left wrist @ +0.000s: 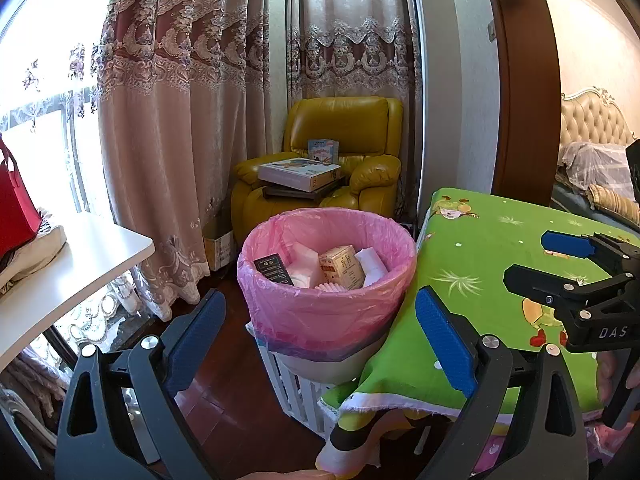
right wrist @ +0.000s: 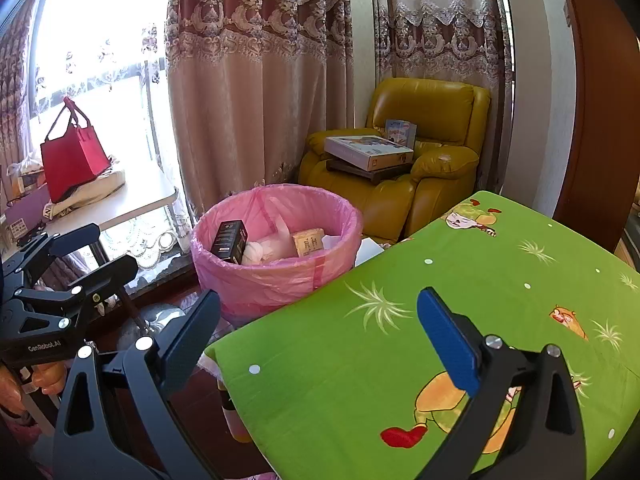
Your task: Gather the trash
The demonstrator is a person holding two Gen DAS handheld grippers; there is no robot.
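Left gripper (left wrist: pixel 320 344): spread wide, empty, aimed at bin.
Trash bin (left wrist: pixel 326 280): pink-lined, just beside green-clothed table (left wrist: pixel 492 248); holds black box (left wrist: pixel 274 269), tan carton (left wrist: pixel 342 266), white wrappers.
Right gripper (right wrist: pixel 318 344): spread wide, empty, above table edge.

Glossy pink plastic bin liner (left wrist: pixel 324 304)

Quick tally for you: one pink-lined trash bin (left wrist: pixel 326 280), with one black box (left wrist: pixel 273 269), one tan carton (left wrist: pixel 342 267) and a couple of white wrappers (left wrist: pixel 304 264) inside. One yellow armchair (left wrist: pixel 340 128) holding three boxes (left wrist: pixel 299 175). One red bag (right wrist: pixel 72 156). Two benches: one white (left wrist: pixel 80 264), one with green cloth (right wrist: pixel 460 320).
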